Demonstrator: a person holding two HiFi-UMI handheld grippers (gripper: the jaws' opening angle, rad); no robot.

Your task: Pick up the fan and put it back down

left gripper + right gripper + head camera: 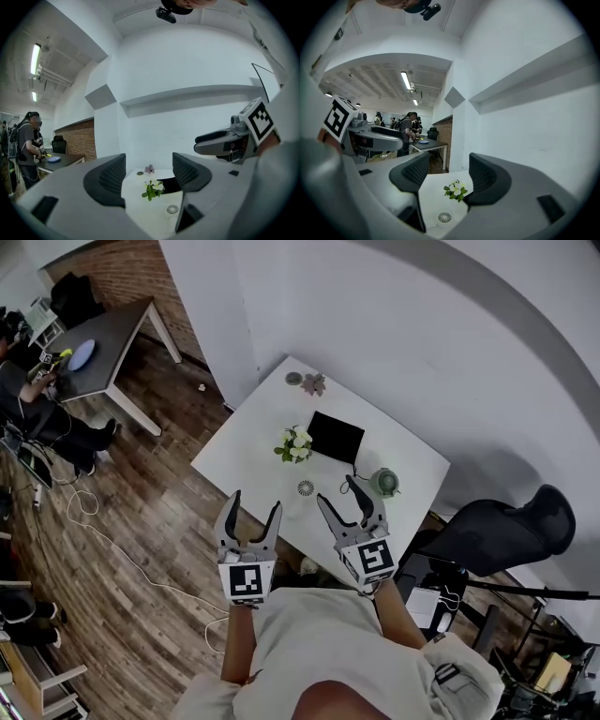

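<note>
Now | L claw (256, 500) & R claw (335, 489) released, empty | fan (306, 487) ahead, btwn both

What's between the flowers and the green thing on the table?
A flat black pad lies between the flowers and the green thing. You can see it best in the head view.

Smooth matt white table (248, 448) (wood-plank floor (150, 517))
</note>
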